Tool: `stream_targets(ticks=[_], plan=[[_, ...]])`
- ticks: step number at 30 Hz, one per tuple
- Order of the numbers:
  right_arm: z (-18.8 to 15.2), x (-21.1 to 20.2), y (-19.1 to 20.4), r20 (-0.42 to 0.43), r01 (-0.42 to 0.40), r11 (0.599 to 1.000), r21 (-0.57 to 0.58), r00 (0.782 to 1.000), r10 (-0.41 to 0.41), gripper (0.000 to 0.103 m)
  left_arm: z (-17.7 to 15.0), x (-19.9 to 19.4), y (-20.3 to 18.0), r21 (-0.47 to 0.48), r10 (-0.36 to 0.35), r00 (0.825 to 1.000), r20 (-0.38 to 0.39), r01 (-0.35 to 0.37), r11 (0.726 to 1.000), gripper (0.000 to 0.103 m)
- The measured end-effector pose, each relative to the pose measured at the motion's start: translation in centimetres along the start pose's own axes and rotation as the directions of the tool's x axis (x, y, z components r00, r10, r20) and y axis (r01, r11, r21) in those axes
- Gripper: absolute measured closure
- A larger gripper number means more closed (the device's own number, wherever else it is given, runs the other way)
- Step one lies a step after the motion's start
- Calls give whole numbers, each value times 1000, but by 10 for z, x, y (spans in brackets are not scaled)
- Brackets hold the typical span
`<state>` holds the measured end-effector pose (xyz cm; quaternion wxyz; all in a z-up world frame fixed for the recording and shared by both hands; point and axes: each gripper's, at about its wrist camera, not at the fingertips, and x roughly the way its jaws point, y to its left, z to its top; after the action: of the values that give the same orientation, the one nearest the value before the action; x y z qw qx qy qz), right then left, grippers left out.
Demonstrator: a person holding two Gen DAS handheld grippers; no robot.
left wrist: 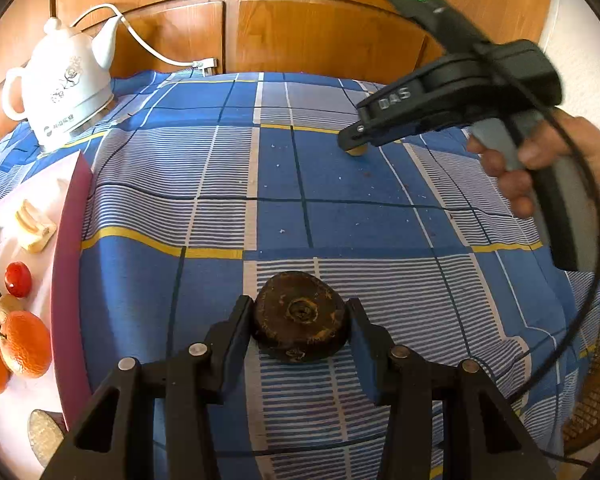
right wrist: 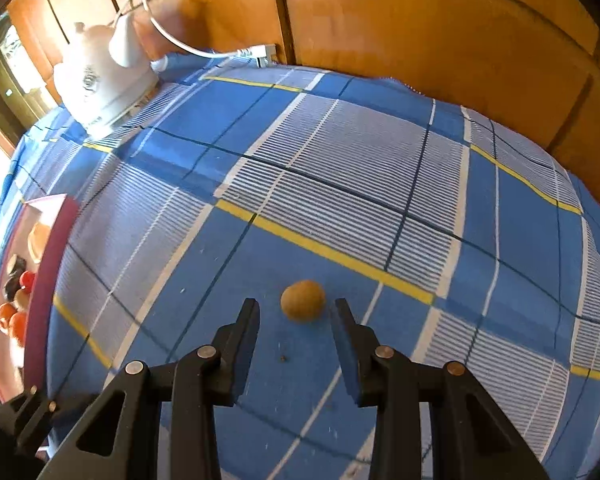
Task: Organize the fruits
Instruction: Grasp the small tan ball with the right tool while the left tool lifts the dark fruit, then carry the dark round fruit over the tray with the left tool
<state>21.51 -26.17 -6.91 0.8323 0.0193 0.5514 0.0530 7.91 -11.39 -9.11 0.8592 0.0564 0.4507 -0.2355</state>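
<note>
A dark brown round fruit (left wrist: 300, 318) lies on the blue checked cloth, and my left gripper (left wrist: 300, 309) is shut on it, a pad against each side. Farther back, a small tan fruit (right wrist: 302, 301) rests on the cloth just ahead of and between the fingertips of my right gripper (right wrist: 296, 309), which is open with a gap on both sides. The left wrist view shows that right gripper (left wrist: 352, 145) tipped down over the tan fruit (left wrist: 358, 151), held by a hand (left wrist: 540, 168). A pink tray (left wrist: 70, 280) at the left holds oranges (left wrist: 24, 344) and a red fruit (left wrist: 18, 279).
A white kettle (left wrist: 64, 88) with a cord stands at the back left of the table, also in the right wrist view as the kettle (right wrist: 100, 80). Wooden panels (left wrist: 324, 36) rise behind the table. The pink tray (right wrist: 50, 272) sits along the left edge.
</note>
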Motion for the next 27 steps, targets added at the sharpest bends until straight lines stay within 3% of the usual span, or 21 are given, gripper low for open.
stream_targets(ticks=[3,5,11,20,27], plan=[[5,11,2,-22,-14,1000,-5,1000,14,67,0,0,0,-1,0,1000,1,0,1000,56],[4,14,8,-28,1,999,-33,1000,-1,79,0,0,0,0,0,1000,1,0,1000,56],[-18,-7,23,-26,-1,992,-129,1000,-2,80,0,0,0,-4,-1,1000,4,1,1000,56],[-87,-24,28,-90,-74,982,-173,994,59,79,2,-2,-4,19,18,1000,-1,-18,1000,56],[-91,-25,22,-57,-95,985,-143,994,88,79,-1,-30,-6,26,31,998,45,-32,999,56]])
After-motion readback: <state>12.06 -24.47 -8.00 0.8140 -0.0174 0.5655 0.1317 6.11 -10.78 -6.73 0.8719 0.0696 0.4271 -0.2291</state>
